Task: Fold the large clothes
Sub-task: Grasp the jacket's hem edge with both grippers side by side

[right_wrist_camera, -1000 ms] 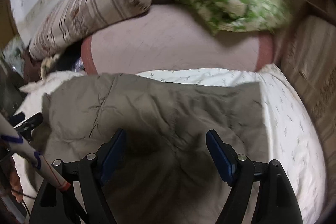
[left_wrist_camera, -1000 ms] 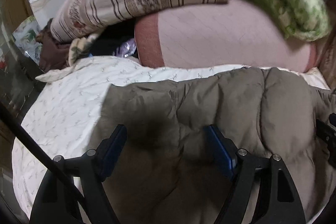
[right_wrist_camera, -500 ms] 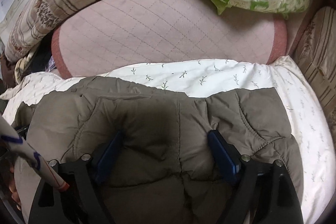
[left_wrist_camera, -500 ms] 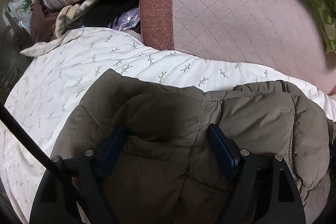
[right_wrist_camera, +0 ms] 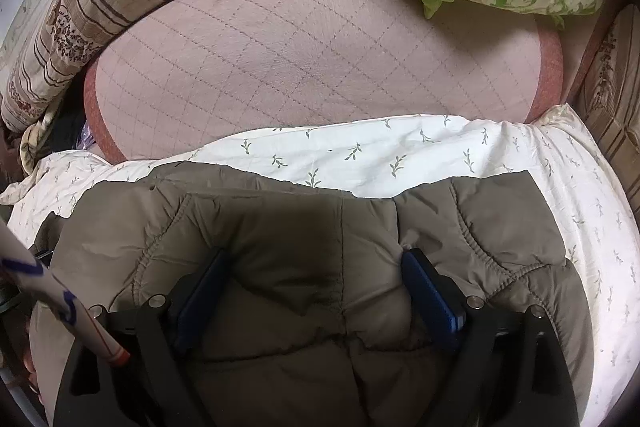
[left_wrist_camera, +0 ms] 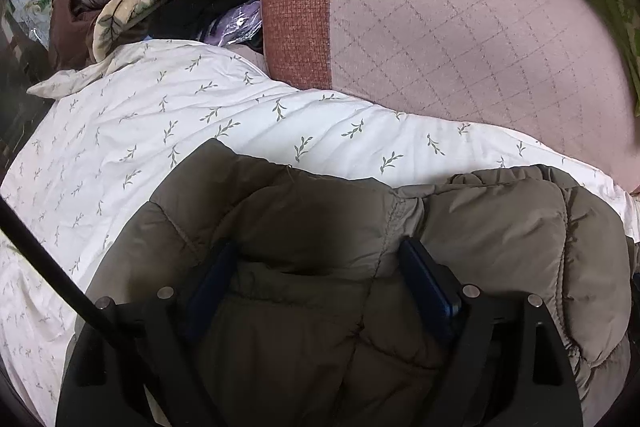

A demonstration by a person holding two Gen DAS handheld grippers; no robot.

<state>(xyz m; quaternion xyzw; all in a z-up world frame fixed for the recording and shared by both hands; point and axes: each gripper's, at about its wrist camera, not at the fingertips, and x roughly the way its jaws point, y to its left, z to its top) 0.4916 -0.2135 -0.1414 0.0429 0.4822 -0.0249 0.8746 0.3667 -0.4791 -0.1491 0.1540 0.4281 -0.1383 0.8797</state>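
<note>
Your left gripper (left_wrist_camera: 320, 267) and right gripper (right_wrist_camera: 316, 271) press wide-open, ungripping, into the jacket (right_wrist_camera: 280, 227) on the sheet (right_wrist_camera: 400, 147); flatten this fold, then likely fold again.

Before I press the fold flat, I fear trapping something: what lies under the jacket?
Around the jacket only the white leaf-print sheet shows. Anything beneath its middle is covered, also by both open tongs.

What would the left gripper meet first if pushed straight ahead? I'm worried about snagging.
Most likely the puffy olive-brown quilted jacket: its padding already bulges between the left gripper fingers. Beyond lies the white leaf-print sheet; depth is unclear.
</note>
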